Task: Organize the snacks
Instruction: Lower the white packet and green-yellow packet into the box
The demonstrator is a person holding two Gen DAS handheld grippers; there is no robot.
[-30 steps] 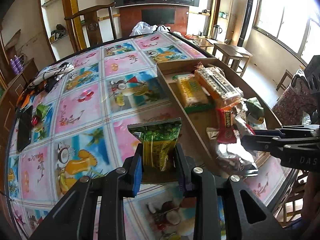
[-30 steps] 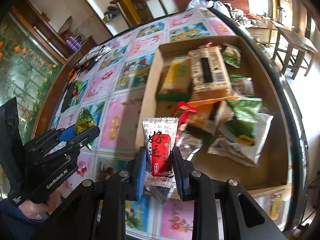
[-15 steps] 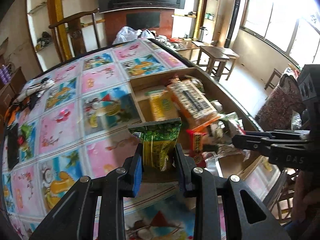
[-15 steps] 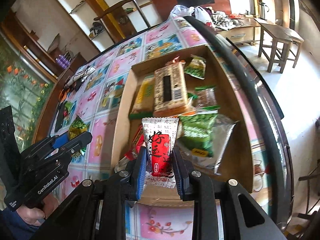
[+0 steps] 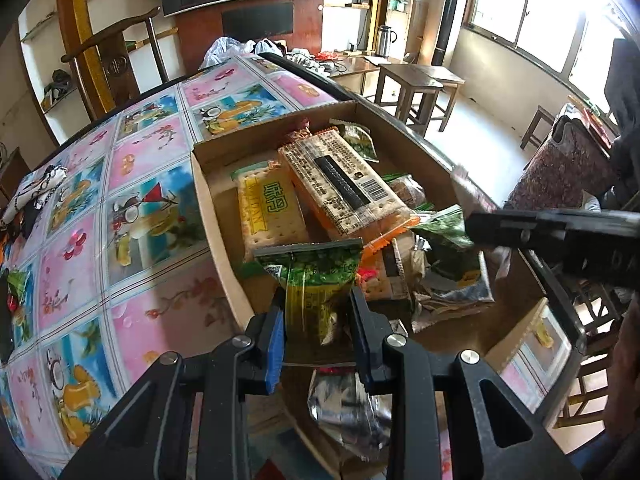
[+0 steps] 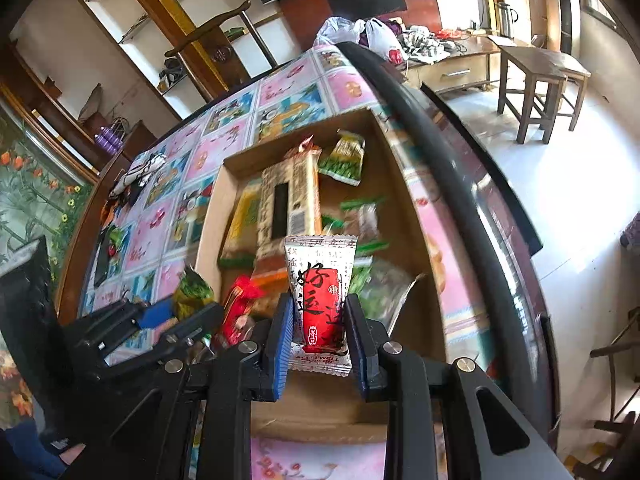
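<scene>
Two hand-held grippers hover over a shallow cardboard box (image 5: 208, 200) of snacks on a round bench covered in a glossy cloth (image 5: 80, 216) of pink and blue picture squares. The left gripper (image 5: 318, 312) has its blue-padded jaws closed narrowly on a crinkled green and yellow foil packet (image 5: 316, 280), held upright above the box's near end. The right gripper (image 6: 318, 324) has its jaws pressed tight on a small white pillow-shaped packet with a red label (image 6: 320, 280), also upright, above the box's near half.

Inside the box, a long flat biscuit pack in orange wrap with a barcode (image 5: 344, 184) lies partly over a yellow cracker pack (image 5: 268, 208) beside the left wall. A small green pea packet (image 6: 344, 160) sits at the far end. Loose green-printed clear bags (image 5: 452, 248) and crumpled silver foil (image 5: 352, 408) are heaped toward the near end, with a small red wrapper (image 6: 240, 304) among them.

On the cloth well away from the box lies a black-and-white patterned fabric item (image 5: 44, 184). Wooden stools (image 5: 412, 80) stand on the pale floor beyond the bench's dark rim.
</scene>
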